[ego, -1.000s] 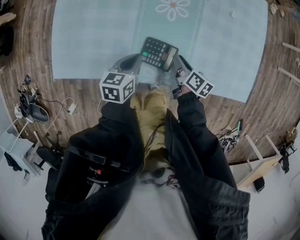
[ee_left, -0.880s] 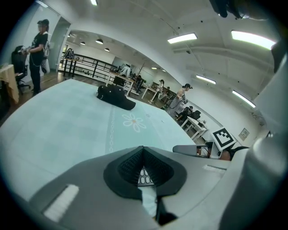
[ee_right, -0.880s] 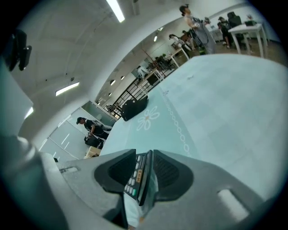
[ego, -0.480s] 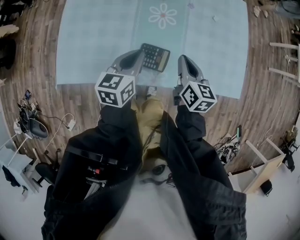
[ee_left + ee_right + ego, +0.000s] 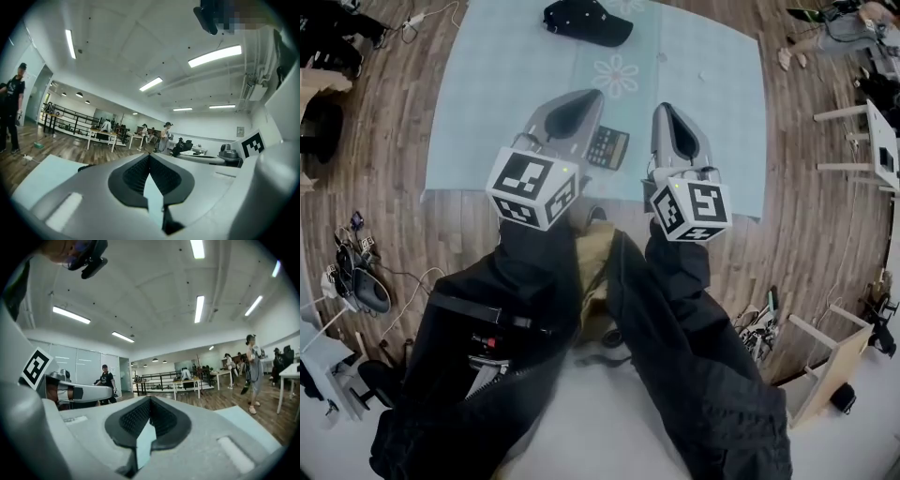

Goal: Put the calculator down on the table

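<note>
This is a big open-plan workspace, somewhere between an office and a lab. Long strip lights [image 5: 215, 55] run across a white ceiling. White desks [image 5: 192, 381] and a black railing [image 5: 157, 377] stand on a wood floor [image 5: 806, 187] where people [image 5: 252, 366] stand about. Cables [image 5: 354, 246] lie loose along the floor's edges.

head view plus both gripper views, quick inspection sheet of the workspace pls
surface: pale blue mat on wood floor
job's things: calculator lies flat on the mat, held by neither gripper
clutter: black cap at the mat's far edge
grippers: left gripper shut, empty; right gripper shut, empty; both above the mat
cables: tangles on the floor at left, more at right
surroundings: open room, desks, people standing
</note>
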`<action>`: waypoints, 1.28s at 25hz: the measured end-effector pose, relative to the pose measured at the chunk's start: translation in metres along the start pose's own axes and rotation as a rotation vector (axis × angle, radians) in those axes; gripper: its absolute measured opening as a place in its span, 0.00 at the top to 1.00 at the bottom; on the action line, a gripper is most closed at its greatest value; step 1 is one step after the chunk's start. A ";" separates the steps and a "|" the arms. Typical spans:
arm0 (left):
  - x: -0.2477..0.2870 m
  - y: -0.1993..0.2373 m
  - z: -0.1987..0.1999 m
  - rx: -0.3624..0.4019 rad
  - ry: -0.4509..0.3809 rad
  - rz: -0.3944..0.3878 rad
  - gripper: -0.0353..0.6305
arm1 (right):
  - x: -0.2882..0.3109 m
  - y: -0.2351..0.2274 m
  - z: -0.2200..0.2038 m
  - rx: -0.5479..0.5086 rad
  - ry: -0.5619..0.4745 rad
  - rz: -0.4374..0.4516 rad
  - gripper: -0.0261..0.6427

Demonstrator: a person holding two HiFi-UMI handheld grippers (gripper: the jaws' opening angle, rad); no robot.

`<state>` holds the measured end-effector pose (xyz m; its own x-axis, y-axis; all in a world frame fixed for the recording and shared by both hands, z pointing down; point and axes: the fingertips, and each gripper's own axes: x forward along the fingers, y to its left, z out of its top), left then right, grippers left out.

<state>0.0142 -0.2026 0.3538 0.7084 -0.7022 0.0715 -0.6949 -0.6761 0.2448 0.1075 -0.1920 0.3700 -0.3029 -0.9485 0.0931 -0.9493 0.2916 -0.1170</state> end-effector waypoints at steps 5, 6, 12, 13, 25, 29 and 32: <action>-0.004 -0.020 0.056 0.073 -0.112 -0.018 0.95 | -0.001 0.014 0.061 -0.079 -0.088 0.004 0.96; -0.005 -0.021 0.064 0.081 -0.129 -0.018 0.95 | -0.001 0.016 0.070 -0.085 -0.101 -0.001 0.96; -0.015 -0.025 0.105 0.119 -0.199 -0.001 0.95 | -0.002 0.026 0.116 -0.110 -0.155 -0.010 0.96; -0.017 -0.025 0.111 0.122 -0.207 0.005 0.95 | -0.002 0.028 0.123 -0.114 -0.161 -0.010 0.96; -0.018 -0.009 0.130 0.144 -0.234 0.048 0.95 | 0.015 0.037 0.140 -0.119 -0.167 0.002 0.96; -0.013 -0.008 0.132 0.149 -0.234 0.047 0.95 | 0.019 0.033 0.146 -0.113 -0.175 -0.001 0.96; -0.010 -0.010 0.129 0.147 -0.233 0.048 0.95 | 0.018 0.028 0.145 -0.107 -0.172 -0.013 0.97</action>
<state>-0.0025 -0.2177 0.2260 0.6388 -0.7548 -0.1486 -0.7493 -0.6543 0.1025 0.0876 -0.2193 0.2248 -0.2804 -0.9568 -0.0770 -0.9593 0.2820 -0.0107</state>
